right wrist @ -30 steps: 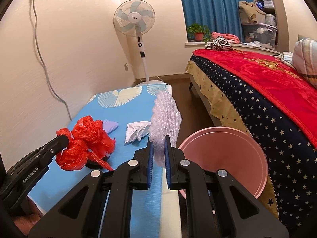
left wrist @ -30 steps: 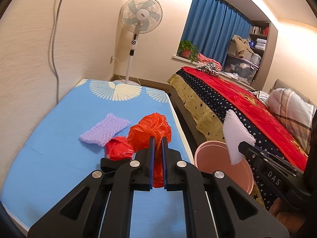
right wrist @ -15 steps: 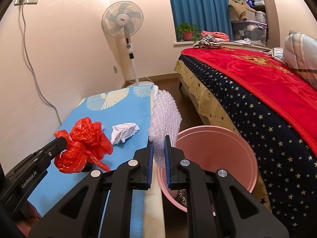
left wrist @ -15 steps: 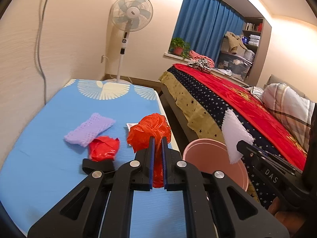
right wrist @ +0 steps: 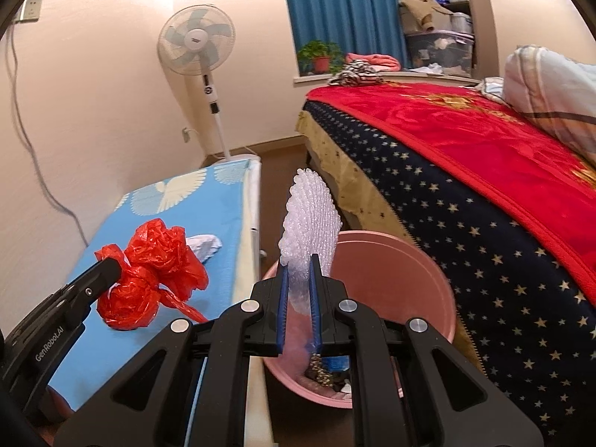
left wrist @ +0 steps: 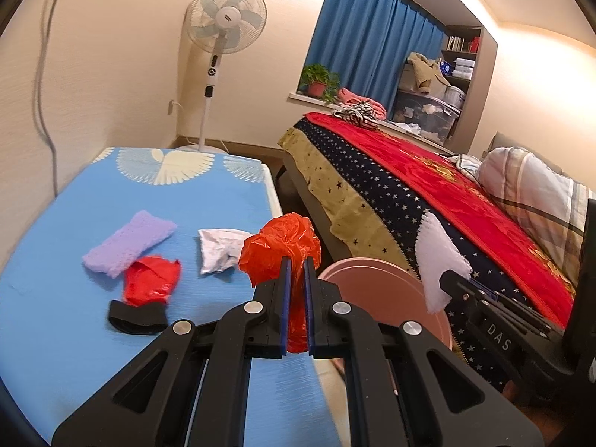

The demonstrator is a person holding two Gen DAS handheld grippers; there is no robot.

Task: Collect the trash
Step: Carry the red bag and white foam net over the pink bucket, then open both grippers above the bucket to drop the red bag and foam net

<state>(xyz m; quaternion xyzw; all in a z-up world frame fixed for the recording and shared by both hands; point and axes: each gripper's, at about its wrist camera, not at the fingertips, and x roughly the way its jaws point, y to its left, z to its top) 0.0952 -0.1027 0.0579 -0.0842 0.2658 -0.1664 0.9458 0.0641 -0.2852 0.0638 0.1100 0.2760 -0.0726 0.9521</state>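
My left gripper (left wrist: 295, 262) is shut on a crumpled red plastic bag (left wrist: 282, 247), held above the right edge of the blue mat (left wrist: 56, 327); the bag also shows in the right wrist view (right wrist: 149, 272). My right gripper (right wrist: 299, 260) is shut on a white bubble-wrap piece (right wrist: 311, 219), held over the pink bin (right wrist: 421, 279). The bin (left wrist: 376, 298) stands on the floor between mat and bed, with some trash inside. On the mat lie a purple foam net (left wrist: 128, 242), a second red bag (left wrist: 151, 285), a black band (left wrist: 136, 318) and a white crumpled paper (left wrist: 219, 247).
A bed with a red and starred blanket (left wrist: 428, 201) fills the right side. A standing fan (left wrist: 221, 29) is by the far wall. A narrow strip of floor runs between mat and bed. A cable hangs down the left wall.
Both grippers have moved right toward the bin. The bubble wrap is now over the bin's opening, and the red bag is nearer the mat's right edge.
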